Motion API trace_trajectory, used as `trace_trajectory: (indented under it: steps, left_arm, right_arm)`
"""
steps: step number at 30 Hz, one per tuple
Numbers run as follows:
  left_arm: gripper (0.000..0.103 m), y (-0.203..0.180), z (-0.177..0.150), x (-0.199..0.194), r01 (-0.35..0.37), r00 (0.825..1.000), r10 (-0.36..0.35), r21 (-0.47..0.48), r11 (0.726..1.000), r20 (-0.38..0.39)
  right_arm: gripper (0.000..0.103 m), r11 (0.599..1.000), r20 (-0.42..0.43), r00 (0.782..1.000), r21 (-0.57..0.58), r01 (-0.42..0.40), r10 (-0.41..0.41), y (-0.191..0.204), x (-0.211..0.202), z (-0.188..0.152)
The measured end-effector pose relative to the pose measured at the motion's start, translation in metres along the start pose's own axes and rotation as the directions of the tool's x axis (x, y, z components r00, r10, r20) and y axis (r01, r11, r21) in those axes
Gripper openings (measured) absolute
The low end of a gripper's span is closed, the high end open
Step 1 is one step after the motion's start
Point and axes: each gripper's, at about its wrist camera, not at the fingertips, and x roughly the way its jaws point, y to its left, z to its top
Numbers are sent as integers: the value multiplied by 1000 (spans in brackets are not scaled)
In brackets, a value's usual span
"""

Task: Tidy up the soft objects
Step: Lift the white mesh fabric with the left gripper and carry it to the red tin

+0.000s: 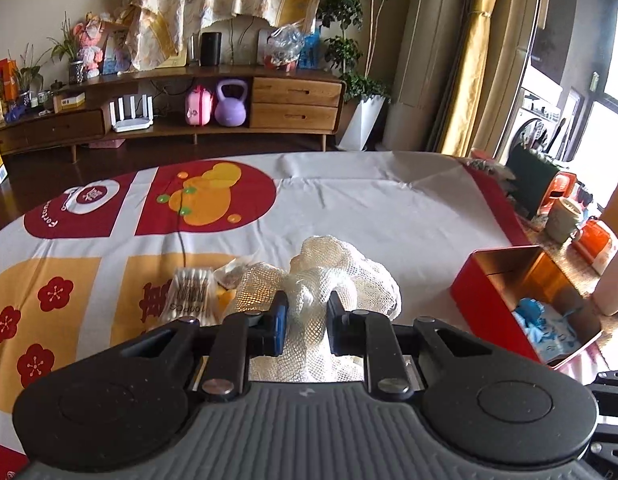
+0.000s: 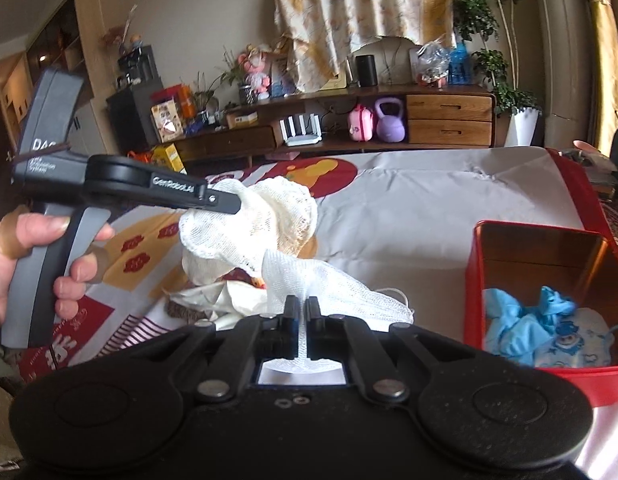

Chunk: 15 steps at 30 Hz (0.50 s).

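Nearest: right claw [image 2: 301, 312] pressed together on a thin fold of the white mesh cloth [image 2: 269, 216]. Left claw [image 1: 307, 320] pinching a thicker bunch of the same cloth [image 1: 329, 276]; in the right wrist view its black tip [image 2: 225, 202] grips the far upper part, with the person's hand [image 2: 37, 248] on the handle. The cloth hangs between the two claws, apparently clear of the surface [image 1: 369, 216], near centre.

Beneath and left of the cloth: a packet of cotton swabs [image 1: 191, 294] and some crumpled pale material [image 2: 213, 300], not yet put away.

Right, mid-distance: red box [image 2: 529, 236], open, touching the patterned cover. Inside, a blue soft item [image 2: 525, 320] and a blue-printed cloth [image 2: 577, 344] already stowed.

Judgement: task partly done. Mesh cloth in hand, probably headed for the box; loose items on the left remain.

Far: wooden sideboard [image 1: 297, 100].
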Motion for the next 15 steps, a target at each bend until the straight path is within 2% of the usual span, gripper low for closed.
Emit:
trace_trajectory:
  steps: [9,15]
  left_arm:
    - [19,-33,21,-32,75,997,-75,3,997,12]
    - [19,-67,34,-51,134,990,-136,39,990,30]
  right_arm:
    - [2,1000,84,996,31,5,-8,-23,-44,20]
    - [2,998,129,991,50,37,-43,-48,-67,33]
